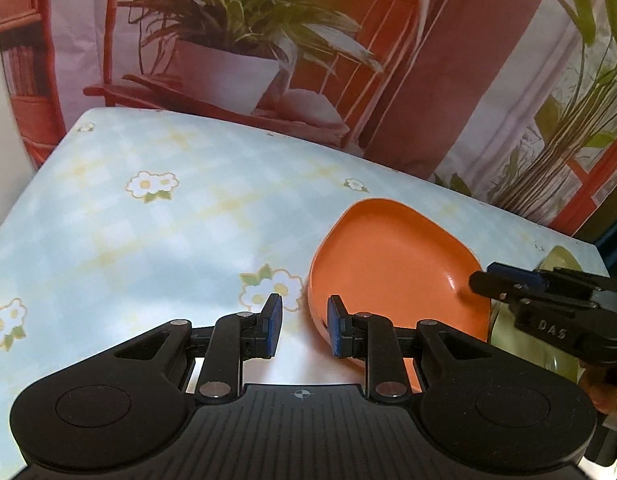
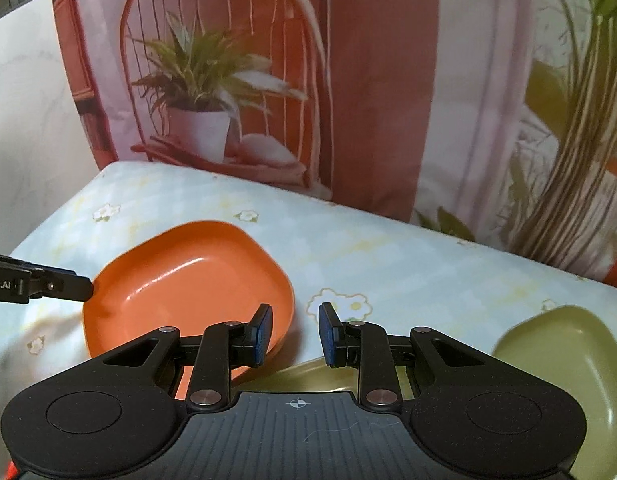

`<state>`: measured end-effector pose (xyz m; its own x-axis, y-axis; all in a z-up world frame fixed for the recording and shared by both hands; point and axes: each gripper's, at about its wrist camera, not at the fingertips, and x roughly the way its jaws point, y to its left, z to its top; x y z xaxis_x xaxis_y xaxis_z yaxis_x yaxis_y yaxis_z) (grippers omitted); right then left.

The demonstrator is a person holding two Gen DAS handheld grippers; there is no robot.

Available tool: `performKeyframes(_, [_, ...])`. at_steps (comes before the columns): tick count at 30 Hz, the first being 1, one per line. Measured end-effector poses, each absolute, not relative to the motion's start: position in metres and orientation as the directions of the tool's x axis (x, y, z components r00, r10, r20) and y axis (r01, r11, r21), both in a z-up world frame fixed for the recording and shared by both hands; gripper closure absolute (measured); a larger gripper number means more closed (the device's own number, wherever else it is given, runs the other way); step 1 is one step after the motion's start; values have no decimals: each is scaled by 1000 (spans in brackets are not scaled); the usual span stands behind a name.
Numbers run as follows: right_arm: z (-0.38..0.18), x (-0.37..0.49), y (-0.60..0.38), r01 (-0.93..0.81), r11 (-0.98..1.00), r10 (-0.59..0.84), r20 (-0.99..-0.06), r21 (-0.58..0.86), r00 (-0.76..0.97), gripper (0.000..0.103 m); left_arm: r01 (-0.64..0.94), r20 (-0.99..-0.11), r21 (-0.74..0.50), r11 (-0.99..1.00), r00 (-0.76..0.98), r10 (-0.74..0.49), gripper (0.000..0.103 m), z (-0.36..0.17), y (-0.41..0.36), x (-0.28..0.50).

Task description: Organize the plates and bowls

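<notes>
An orange rounded-square plate (image 1: 396,264) rests on the flowered table; it also shows in the right wrist view (image 2: 188,280). My left gripper (image 1: 304,326) is open at its left rim, with the right finger over the plate's near-left edge. My right gripper (image 2: 294,330) is open and empty, its left finger over the plate's right rim; its fingers (image 1: 508,284) reach the plate's right side in the left wrist view. An olive-green bowl (image 2: 568,344) sits to the right, and an olive-green plate (image 2: 308,376) lies partly hidden under the right gripper.
The table (image 1: 148,220) wears a pale blue checked cloth with white flowers. A printed backdrop (image 2: 368,80) with a chair and potted plants hangs right behind the table's far edge. A white wall (image 2: 24,120) stands at the left.
</notes>
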<state>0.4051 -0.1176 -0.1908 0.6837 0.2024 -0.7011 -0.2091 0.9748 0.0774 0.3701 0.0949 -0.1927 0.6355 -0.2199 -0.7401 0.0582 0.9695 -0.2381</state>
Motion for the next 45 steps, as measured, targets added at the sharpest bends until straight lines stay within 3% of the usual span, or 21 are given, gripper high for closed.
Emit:
performKeyframes(3, [-196, 409, -117, -215, 973, 207, -713, 80, 670, 79, 76, -743, -238, 968, 628, -232, 78, -196, 91, 374])
performKeyframes(6, [-200, 412, -115, -224, 971, 218, -721, 90, 658, 84, 109, -738, -228, 967, 629, -245, 91, -199, 87, 374])
performKeyframes(8, [-201, 412, -114, -226, 968, 235, -723, 111, 650, 89, 120, -736, -215, 969, 632, -242, 91, -198, 85, 373])
performKeyframes(27, [-117, 356, -169, -133, 982, 187, -606, 134, 773, 93, 287, -653, -207, 935, 671, -351, 90, -126, 30, 331])
performKeyframes(45, [-129, 297, -233, -37, 987, 125, -602, 157, 789, 93, 378, -702, -191, 906, 592, -395, 90, -146, -31, 329])
